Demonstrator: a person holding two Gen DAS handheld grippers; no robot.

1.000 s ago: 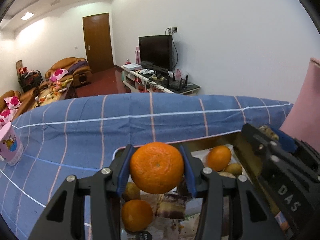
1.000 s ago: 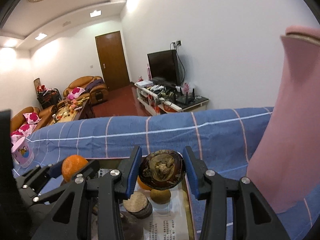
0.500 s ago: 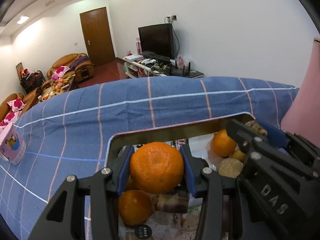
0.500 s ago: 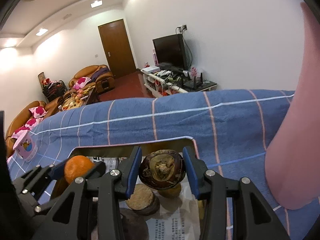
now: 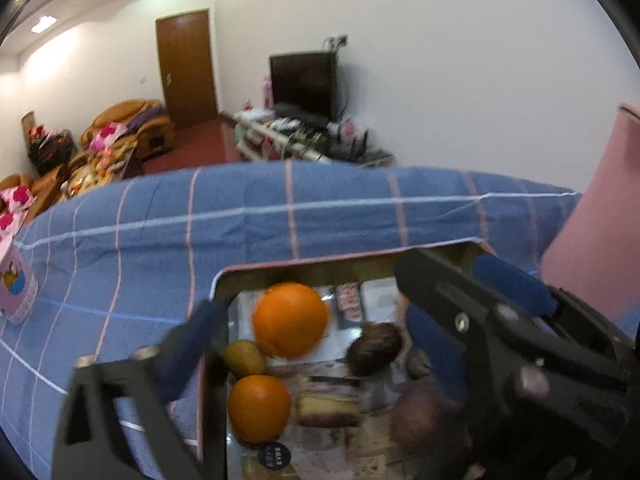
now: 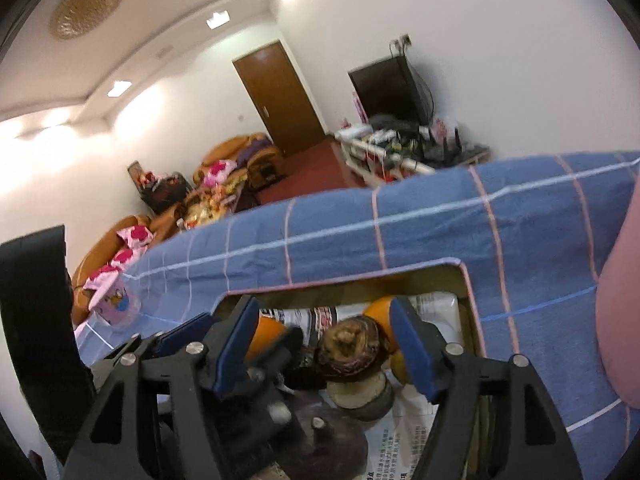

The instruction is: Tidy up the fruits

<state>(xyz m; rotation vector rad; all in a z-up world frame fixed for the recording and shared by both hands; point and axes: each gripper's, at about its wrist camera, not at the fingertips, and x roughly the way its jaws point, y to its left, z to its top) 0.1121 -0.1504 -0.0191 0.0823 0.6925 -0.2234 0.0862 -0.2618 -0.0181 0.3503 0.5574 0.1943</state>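
Hovering over an open-topped box lined with printed paper, both tongs are letting go. The left tongs are opening wide; an orange sits between the blue pads with clear gaps on either side, above the box's far-left part, blurred. The right tongs are also opening; a dark brown round fruit lies between the pads, free of both, on top of a pale round piece inside the box.

Other contents of the box: a second orange at the near-left wall, a small yellow-green fruit just beyond it, a brown-and-yellow slab beside that orange, and a further orange toward the far-right corner. In the left wrist view the right tongs' black frame crosses the box's right half and hides what lies under it; in the right wrist view the left tongs cover the box's left part likewise.

The box rests on a blue checked cloth with pink and white lines. A pink upright object stands just right of the box; a small pink printed carton stands well left of it. Beyond the cloth: a television on a cluttered low stand, a brown door, orange sofas, white walls, ceiling lights.
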